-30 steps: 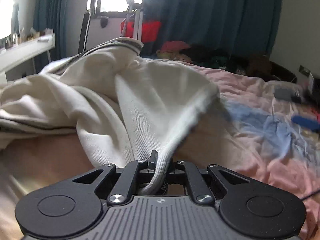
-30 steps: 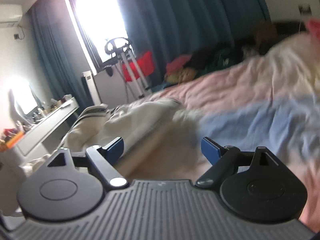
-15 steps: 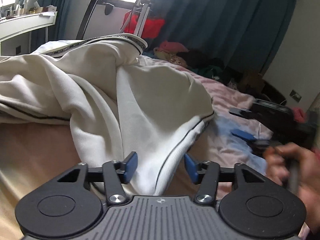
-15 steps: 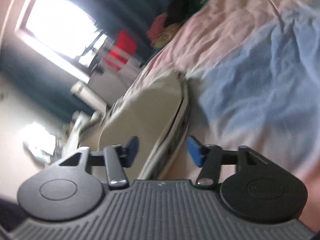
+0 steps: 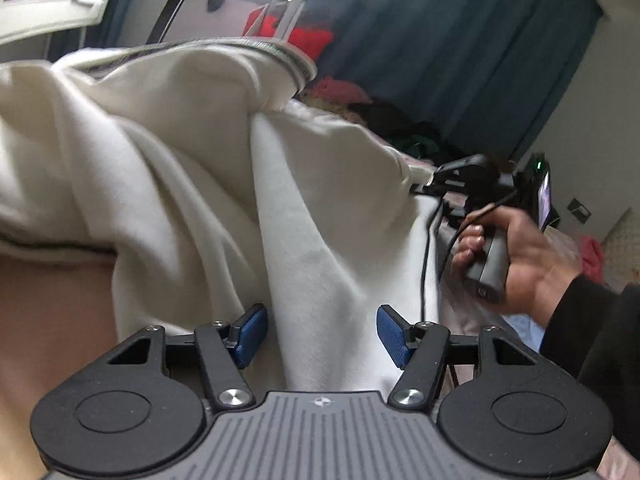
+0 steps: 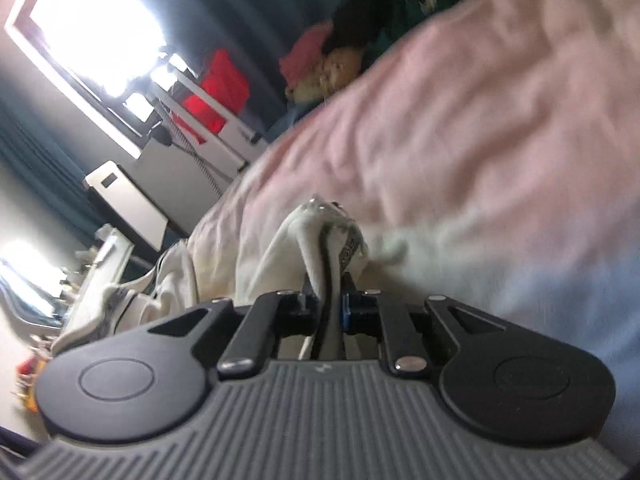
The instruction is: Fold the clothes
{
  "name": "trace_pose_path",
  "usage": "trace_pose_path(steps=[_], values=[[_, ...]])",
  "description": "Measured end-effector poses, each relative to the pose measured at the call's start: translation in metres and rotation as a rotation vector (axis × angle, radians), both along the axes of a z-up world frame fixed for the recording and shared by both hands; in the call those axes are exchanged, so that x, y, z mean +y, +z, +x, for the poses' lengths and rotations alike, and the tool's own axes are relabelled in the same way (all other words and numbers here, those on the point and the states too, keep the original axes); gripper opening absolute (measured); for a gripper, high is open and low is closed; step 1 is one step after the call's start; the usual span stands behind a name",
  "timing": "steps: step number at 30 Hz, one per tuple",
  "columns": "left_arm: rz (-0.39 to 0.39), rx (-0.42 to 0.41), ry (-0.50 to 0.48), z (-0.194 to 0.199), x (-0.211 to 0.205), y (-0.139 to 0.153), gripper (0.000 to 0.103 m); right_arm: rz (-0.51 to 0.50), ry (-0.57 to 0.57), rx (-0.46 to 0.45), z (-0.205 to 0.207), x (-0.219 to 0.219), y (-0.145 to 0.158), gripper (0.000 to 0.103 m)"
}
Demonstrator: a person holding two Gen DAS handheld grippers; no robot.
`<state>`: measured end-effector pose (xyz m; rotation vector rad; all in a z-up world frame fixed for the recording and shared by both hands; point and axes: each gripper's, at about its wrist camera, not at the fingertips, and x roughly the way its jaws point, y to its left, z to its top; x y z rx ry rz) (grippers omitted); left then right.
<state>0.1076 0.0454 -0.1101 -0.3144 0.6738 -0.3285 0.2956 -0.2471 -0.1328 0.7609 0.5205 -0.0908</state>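
Cream cotton garment [image 5: 192,168] rumpled, dark-piped hem, right tongs [image 6: 325,312] closing, pinching its edge, left tongs [image 5: 318,334] opening astride a fold

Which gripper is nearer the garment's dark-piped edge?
Right. The right gripper pinches the cream garment's piped edge; the left gripper, jaws opening, straddles plain cloth away from it.

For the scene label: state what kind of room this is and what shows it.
Most likely a bedroom in a home. A cream garment lies on a bed with a pink cover, dark blue curtains hang beside a bright window, and a white desk stands along the wall.
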Motion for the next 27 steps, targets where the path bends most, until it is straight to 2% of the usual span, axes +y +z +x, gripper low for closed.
trace_pose_path(steps=[3, 7, 10, 14, 18, 20, 23, 24, 25, 27], values=[[-0.001, -0.034, -0.017, -0.002, -0.002, 0.004, 0.063, -0.056, -0.076, -0.092, -0.014, -0.014, 0.036, 0.011], [-0.053, -0.062, -0.038, -0.009, -0.003, 0.012, 0.063, -0.137, -0.221, -0.178, -0.068, -0.055, 0.085, 0.011], [-0.083, -0.073, -0.047, -0.017, -0.004, 0.019, 0.064, -0.222, -0.331, -0.179, -0.117, -0.085, 0.108, 0.011], [-0.105, -0.046, -0.033, -0.028, -0.006, 0.024, 0.065, -0.217, -0.502, -0.128, -0.198, -0.13, 0.112, 0.011], [-0.108, -0.003, 0.016, -0.039, 0.003, 0.023, 0.067, -0.104, -0.563, -0.042, -0.263, -0.16, 0.075, 0.011], [-0.133, 0.034, 0.058, -0.041, 0.013, 0.022, 0.071, 0.053, -0.593, 0.027, -0.28, -0.173, 0.05, 0.011], [-0.161, 0.105, 0.178, -0.044, 0.037, 0.018, 0.077, 0.254, -0.616, 0.076, -0.3, -0.184, 0.018, 0.011], [-0.173, 0.13, 0.222, -0.044, 0.046, 0.016, 0.077, 0.26, -0.618, 0.097, -0.304, -0.184, 0.014, 0.012], [-0.203, 0.159, 0.27, -0.044, 0.057, 0.013, 0.077, 0.277, -0.625, 0.112, -0.305, -0.185, 0.009, 0.013], [-0.319, 0.221, 0.379, -0.046, 0.084, 0.002, 0.079, 0.333, -0.632, 0.13, -0.309, -0.186, 0.0, 0.014]])
